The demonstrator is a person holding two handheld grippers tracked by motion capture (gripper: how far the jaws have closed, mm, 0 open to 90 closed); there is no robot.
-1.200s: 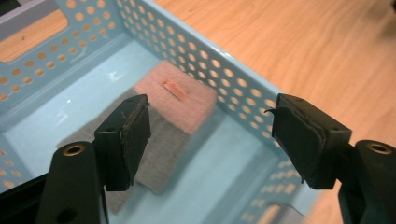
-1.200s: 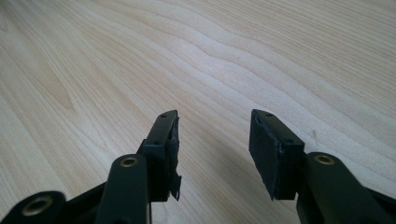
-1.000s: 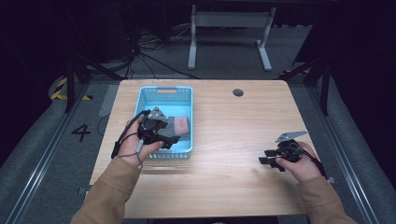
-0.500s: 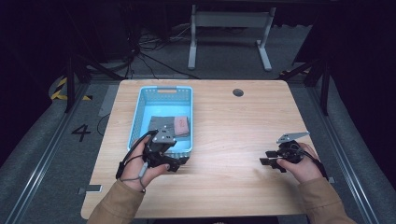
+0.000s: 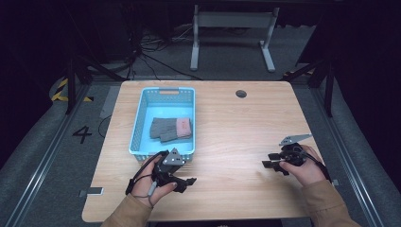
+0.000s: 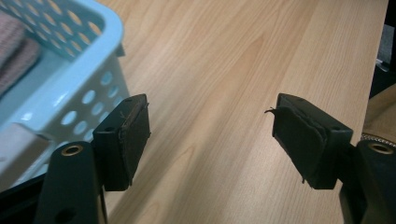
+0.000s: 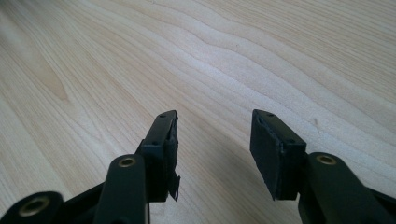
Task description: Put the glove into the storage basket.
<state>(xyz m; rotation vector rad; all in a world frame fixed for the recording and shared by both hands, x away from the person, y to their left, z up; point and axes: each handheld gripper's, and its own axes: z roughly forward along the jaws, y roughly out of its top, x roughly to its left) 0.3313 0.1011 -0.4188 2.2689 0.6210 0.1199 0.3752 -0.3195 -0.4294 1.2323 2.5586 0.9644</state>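
Resting released on the wooden worktop [image 5: 227, 142], left tongs [image 5: 189, 180] and right tongs [image 5: 265, 164] look finished, the grey-and-pink knitted glove [image 5: 171, 128] lying in the light-blue perforated plastic basket [image 5: 137, 127].

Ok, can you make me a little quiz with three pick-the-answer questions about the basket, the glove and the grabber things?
1. Where is the grey knitted glove with the pink cuff?
A. inside the light blue plastic basket
B. on the bare wooden table
C. between a gripper's jaws

2. How many baskets stand on the table?
A. three
B. two
C. one

3. How do the jaws of the left gripper stand?
A. shut tight
B. wide apart with nothing between them
C. clamped on the basket rim

Answers: 1 A, the high view shows the glove lying on the basket's floor. 2 C, the high view has a single blue basket. 3 B, the left gripper view shows bare wood between the two pads.
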